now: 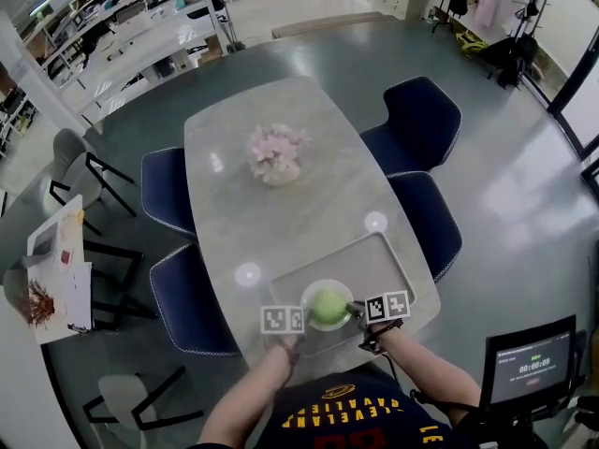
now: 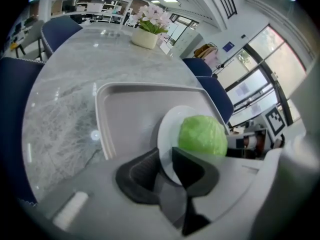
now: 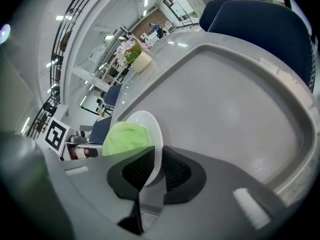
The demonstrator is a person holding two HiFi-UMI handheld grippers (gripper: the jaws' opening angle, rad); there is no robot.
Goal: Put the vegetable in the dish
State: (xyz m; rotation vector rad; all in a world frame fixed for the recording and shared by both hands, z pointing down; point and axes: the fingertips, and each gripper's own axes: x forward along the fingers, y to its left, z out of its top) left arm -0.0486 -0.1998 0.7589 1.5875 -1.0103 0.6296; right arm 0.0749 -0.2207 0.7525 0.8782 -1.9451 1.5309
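A round green cabbage (image 1: 328,308) lies in a white dish (image 1: 328,286) at the near end of a grey tray (image 1: 374,255). My left gripper (image 1: 303,319) is shut on the dish's left rim and my right gripper (image 1: 357,311) is shut on its right rim. In the left gripper view the thin white rim of the dish (image 2: 167,134) runs between the jaws of the left gripper (image 2: 167,165), with the cabbage (image 2: 202,135) just beyond. The right gripper view shows the right gripper (image 3: 157,166) pinching the dish (image 3: 150,121) edge, the cabbage (image 3: 127,136) to its left.
The tray (image 2: 125,114) lies on a long marble table (image 1: 243,195) with a pot of pink flowers (image 1: 276,154) at its middle. Blue chairs (image 1: 421,120) stand along both sides. A screen (image 1: 532,363) stands at my right.
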